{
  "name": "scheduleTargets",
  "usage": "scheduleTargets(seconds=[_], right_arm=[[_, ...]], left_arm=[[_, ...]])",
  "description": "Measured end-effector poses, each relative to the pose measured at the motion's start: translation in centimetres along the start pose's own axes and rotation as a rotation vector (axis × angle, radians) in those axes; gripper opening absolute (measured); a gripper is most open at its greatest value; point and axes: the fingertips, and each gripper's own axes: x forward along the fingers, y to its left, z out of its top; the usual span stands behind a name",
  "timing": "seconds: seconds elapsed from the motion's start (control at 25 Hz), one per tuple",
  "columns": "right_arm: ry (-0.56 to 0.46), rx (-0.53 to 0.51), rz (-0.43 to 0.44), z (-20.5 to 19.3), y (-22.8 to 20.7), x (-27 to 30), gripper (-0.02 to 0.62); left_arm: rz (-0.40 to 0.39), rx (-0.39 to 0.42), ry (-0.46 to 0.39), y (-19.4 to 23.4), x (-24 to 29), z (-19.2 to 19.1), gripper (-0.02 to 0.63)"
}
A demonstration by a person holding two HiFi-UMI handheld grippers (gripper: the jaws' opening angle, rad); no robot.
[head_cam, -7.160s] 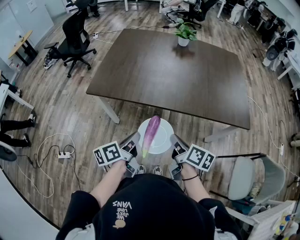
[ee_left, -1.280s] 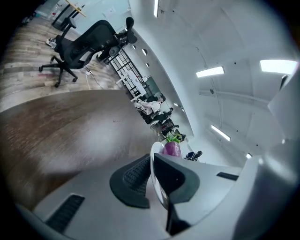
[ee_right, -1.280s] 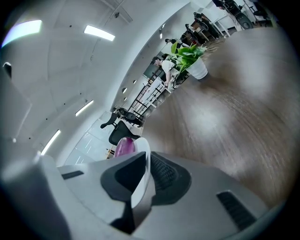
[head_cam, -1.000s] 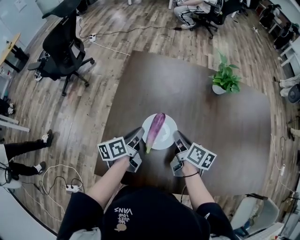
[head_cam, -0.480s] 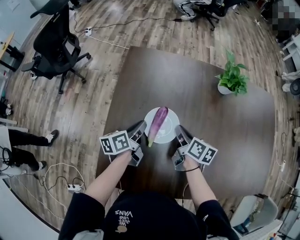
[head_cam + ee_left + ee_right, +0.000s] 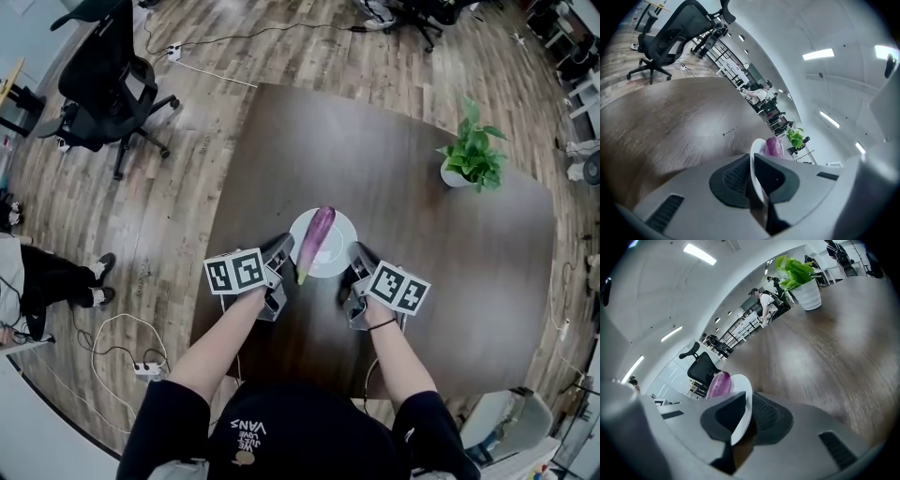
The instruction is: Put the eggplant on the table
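Now | my left gripper [image 6: 280,249] and right gripper [image 6: 355,256] pinch round white plate [image 6: 343,228] rim | long purple eggplant [image 6: 317,236] atop

Wood-plank floor [image 6: 173,220], black office chair [image 6: 101,82], potted plant [image 6: 472,150] on the dark table [image 6: 375,141]

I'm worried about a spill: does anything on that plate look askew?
The eggplant lies across the white plate with its green stem end poking past the near rim. Nothing is spilled.

Black short-sleeve T-shirt [image 6: 281,441], white VANS print. Black band [image 6: 380,324] on right wrist. Left hand-held gripper [image 6: 280,249], right hand-held gripper [image 6: 353,255]: grey, black ribbed pads [image 6: 733,176], black-white marker cubes [image 6: 235,272].
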Motion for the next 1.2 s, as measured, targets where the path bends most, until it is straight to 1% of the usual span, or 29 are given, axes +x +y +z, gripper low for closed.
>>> scheduleTargets(seconds=[0.28,0.52,0.84,1.0,1.2], right_arm=[[0.043,-0.01,-0.033,-0.5,-1.1,0.8,0.04],[0.071,-0.026,-0.048,-0.7,-1.2,1.2,0.04],[0.106,-0.033,-0.072,-1.0,-1.5,1.4,0.04],[0.131,-0.042,-0.091,-1.4,-1.7,1.6,0.04],[0.149,-0.05,-0.101,-1.5,-1.7,1.8,0.04]], left_arm=[[0.035,-0.004,0.042,0.7,0.7,-0.5,0.028],[0.093,0.037,0.112,1.2,1.0,-0.9,0.028],[0.138,0.021,0.161,1.7,1.3,-1.1,0.028],[0.164,0.027,0.196,2.0,1.5,-1.3,0.028],[0.176,0.033,0.213,2.1,1.5,-1.4,0.028]])
